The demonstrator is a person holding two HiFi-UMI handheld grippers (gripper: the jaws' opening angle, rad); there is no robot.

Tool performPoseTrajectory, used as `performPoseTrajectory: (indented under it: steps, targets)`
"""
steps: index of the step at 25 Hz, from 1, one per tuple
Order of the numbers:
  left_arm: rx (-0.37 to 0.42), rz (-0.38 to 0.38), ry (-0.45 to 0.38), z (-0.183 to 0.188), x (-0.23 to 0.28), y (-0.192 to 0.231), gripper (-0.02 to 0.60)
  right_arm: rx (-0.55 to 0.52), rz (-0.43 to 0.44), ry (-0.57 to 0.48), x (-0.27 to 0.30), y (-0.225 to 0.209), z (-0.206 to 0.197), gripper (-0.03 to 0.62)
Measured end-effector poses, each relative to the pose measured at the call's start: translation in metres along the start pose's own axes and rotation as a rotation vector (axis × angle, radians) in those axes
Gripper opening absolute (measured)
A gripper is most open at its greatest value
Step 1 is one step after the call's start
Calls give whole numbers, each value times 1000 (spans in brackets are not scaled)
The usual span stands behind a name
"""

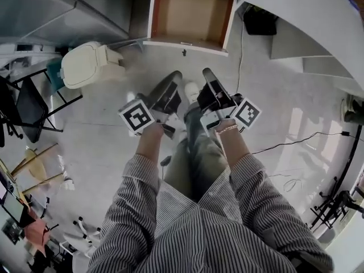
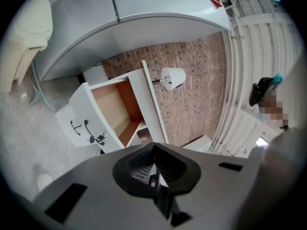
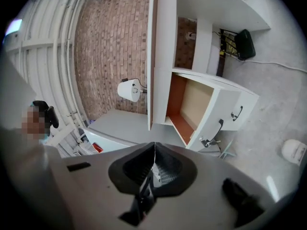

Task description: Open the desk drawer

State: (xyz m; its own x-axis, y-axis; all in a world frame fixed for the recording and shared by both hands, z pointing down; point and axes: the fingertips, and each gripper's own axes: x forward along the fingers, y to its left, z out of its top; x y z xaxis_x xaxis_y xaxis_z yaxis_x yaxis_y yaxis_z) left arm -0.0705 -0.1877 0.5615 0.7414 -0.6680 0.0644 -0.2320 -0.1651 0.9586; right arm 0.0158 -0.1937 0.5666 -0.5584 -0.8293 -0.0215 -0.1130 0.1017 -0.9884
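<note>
Drawer (image 1: 190, 13) stands pulled well out from under the worktop (image 1: 318, 16), its front panel toward the person. The wooden inside is bare as far as the head view shows. Both gripper views agree: the box is out, and nothing touches the 2 dark handles (image 3: 219, 127) on the white front.

Left gripper (image 1: 172, 83): jaws fully together, nothing between them. Right gripper (image 1: 209, 78): jaws likewise closed tight and empty. The 2 grippers sit side by side above the person's legs, well apart from the drawer front, pointing roughly level toward it.

Judgement: the opening looks done, with the drawer seemingly at or near full travel. Cannot tell whether it is against its stop. Nothing left that I can see, unless a further pull is wanted.
</note>
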Motion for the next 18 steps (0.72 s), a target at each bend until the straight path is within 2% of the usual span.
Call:
performPoseTrajectory:
  steps: [3, 9, 12, 18]
  targets:
    - [94, -62, 31, -5, -2, -36, 12, -55, 14, -18, -11, 28, 9, 20]
    - [144, -79, 9, -17, -23, -87, 12, -144, 43, 6, -33, 83, 2, 20]
    - [196, -89, 13, -26, -31, -114, 12, -198, 58, 24, -48, 109, -4, 20]
    - [280, -136, 47, -41, -52, -173, 12, -242, 54, -15, -71, 152, -14, 20]
